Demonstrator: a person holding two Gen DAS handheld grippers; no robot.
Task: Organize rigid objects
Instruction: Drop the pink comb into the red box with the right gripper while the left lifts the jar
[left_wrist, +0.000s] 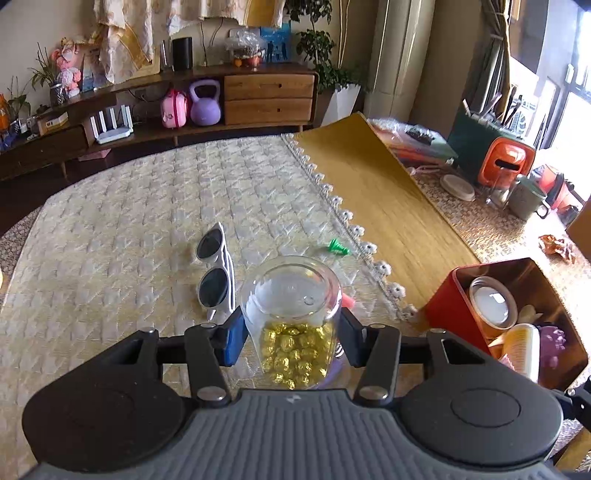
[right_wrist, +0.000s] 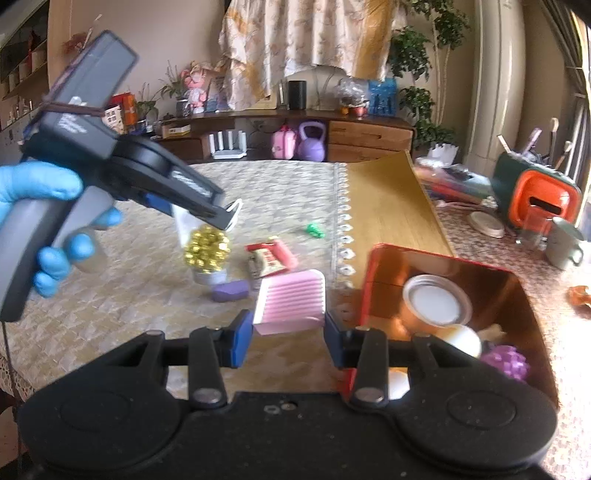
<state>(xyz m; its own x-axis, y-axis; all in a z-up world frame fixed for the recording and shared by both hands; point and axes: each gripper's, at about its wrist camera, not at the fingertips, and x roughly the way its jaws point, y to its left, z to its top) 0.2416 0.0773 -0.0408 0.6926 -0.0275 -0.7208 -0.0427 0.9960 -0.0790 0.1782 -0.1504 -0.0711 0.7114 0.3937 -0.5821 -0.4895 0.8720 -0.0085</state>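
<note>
My left gripper (left_wrist: 291, 332) is shut on a clear glass jar (left_wrist: 291, 317) half full of gold-wrapped balls, held tilted above the cream tablecloth; the jar also shows in the right wrist view (right_wrist: 205, 251). My right gripper (right_wrist: 288, 334) is shut on a pink ribbed rectangular piece (right_wrist: 290, 306), just left of the red storage box (right_wrist: 369, 280). White sunglasses (left_wrist: 218, 273) and a small green toy (left_wrist: 338, 246) lie on the cloth. A purple block (right_wrist: 231, 291) and a red packet (right_wrist: 271, 258) lie near the jar.
The red box (left_wrist: 443, 306) holds a lidded jar, a purple ball and other items. A yellow mat (left_wrist: 373, 192) lies right of the cloth. An orange-and-green container (left_wrist: 502, 162), a mug and a lid stand far right. A wooden sideboard lies beyond.
</note>
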